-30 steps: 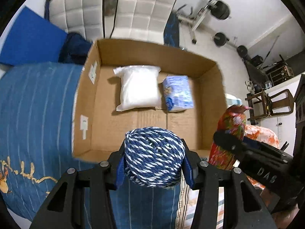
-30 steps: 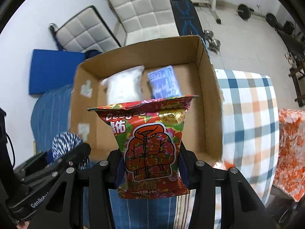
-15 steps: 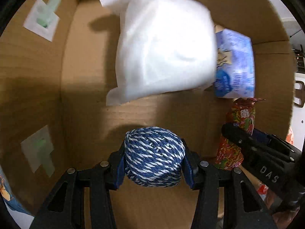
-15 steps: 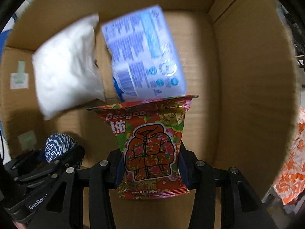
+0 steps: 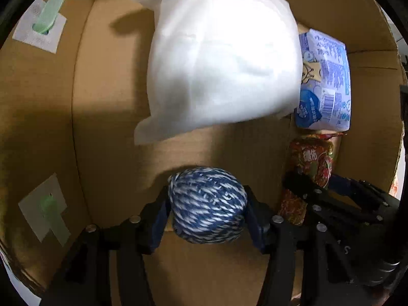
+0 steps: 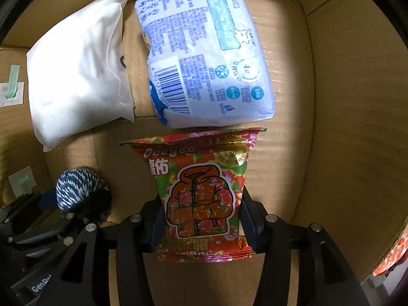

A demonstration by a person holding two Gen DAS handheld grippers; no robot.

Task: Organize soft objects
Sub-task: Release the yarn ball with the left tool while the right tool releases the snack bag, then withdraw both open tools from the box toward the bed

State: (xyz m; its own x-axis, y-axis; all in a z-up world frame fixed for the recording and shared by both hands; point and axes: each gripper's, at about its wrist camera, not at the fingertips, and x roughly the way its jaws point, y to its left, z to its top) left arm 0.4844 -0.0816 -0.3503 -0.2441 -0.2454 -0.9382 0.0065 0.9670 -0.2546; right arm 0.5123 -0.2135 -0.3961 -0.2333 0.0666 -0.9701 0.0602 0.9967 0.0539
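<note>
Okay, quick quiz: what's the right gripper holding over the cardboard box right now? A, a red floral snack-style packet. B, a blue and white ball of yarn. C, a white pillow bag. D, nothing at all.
A: in the right wrist view the right gripper is clamped on the red floral packet, while the yarn ball sits in the left gripper.

Both fisheye views bend hard at the rim, and I see black vignette in every corner. Light falls from above into the cardboard box [image 5: 107, 107], leaving its left wall in deep shadow. The white bag [image 5: 219, 61] glares, nearly blown out and slightly soft with motion blur. In the right view a bright patch lights the box floor [image 6: 288, 97], and the print on the blue pack [image 6: 206, 56] reads sharp
</note>
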